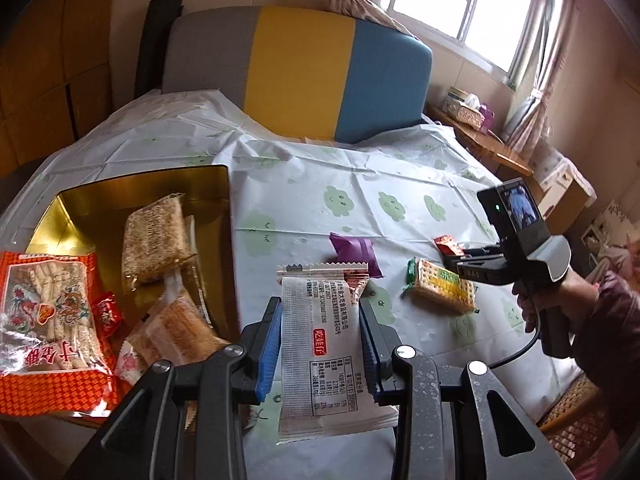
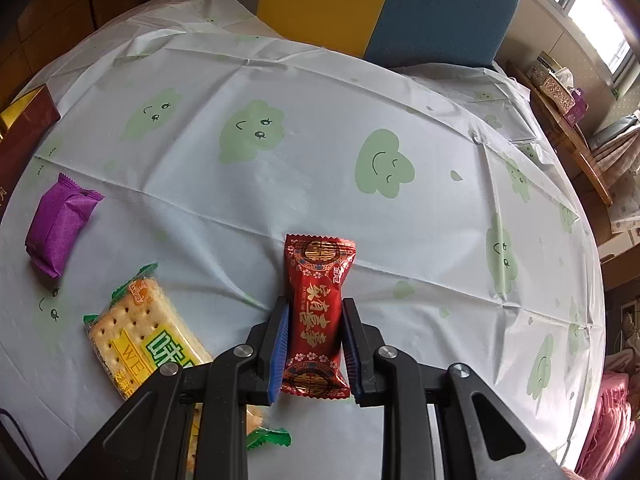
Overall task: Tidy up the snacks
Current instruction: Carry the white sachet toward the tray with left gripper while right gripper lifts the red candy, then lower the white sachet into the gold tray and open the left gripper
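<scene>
My left gripper [image 1: 320, 328] is shut on a white snack packet [image 1: 320, 352] with printed text, held above the table just right of the gold box [image 1: 152, 192]. The box holds several snack packs, among them an orange-red bag [image 1: 48, 320]. My right gripper [image 2: 314, 344] is shut on a red candy packet [image 2: 318, 312] over the tablecloth; it also shows in the left wrist view [image 1: 450, 248]. A purple packet [image 2: 60, 232] and a green-edged cracker pack [image 2: 140, 336] lie on the table to its left.
The table wears a pale cloth with green cloud faces [image 2: 384, 168]. A grey, yellow and blue chair [image 1: 296, 72] stands at the far side. A wooden side table with tissue boxes [image 1: 468, 112] sits under the window at right.
</scene>
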`<state>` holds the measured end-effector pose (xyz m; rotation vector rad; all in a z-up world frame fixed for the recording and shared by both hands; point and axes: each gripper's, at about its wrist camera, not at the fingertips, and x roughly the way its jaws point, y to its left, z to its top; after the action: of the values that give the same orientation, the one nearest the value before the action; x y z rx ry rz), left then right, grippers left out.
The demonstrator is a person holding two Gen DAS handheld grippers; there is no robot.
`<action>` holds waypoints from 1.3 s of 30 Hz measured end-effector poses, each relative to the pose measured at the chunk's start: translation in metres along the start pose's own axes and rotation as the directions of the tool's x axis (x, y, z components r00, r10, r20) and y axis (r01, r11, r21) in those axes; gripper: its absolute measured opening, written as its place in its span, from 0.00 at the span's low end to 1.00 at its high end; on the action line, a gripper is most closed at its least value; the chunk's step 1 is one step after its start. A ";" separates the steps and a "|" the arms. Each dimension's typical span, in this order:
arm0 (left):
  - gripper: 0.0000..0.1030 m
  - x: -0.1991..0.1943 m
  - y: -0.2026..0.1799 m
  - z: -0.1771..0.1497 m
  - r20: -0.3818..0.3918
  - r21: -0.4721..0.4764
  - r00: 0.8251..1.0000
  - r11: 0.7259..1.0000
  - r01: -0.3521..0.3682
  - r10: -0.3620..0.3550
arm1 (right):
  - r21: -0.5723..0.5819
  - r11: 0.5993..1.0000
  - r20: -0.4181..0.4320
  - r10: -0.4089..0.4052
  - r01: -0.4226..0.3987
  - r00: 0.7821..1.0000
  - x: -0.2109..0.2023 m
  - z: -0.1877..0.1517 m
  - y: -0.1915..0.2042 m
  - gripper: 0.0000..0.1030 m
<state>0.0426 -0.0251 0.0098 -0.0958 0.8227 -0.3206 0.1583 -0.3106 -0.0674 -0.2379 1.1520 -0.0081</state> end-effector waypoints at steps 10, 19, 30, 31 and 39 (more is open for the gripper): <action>0.35 -0.020 0.106 0.008 0.003 -0.264 0.991 0.956 -0.129 0.135 | -0.015 1.000 0.003 -0.014 0.014 1.000 -0.004 -0.002 0.004 0.24; 0.35 0.026 0.115 0.060 -0.007 -0.307 0.989 0.941 -0.144 0.149 | -0.031 0.999 0.006 -0.031 0.031 1.000 -0.006 -0.002 0.010 0.24; 0.50 0.069 0.095 0.065 -0.069 -0.260 0.980 0.945 -0.196 0.184 | -0.020 1.000 0.002 -0.014 0.014 1.000 -0.003 0.000 0.002 0.24; 0.50 0.068 0.094 0.062 -0.074 -0.258 0.980 0.945 -0.200 0.187 | -0.021 1.000 0.002 -0.013 0.013 1.000 -0.003 0.000 0.002 0.24; 0.50 0.044 0.083 0.036 -0.058 -0.194 0.971 0.952 -0.237 0.230 | -0.024 1.000 0.000 -0.015 0.015 1.000 -0.001 0.000 0.002 0.24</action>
<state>0.1170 0.0382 -0.0141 -0.1789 0.8894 -0.0153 0.1576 -0.3084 -0.0666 -0.2683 1.1511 -0.0075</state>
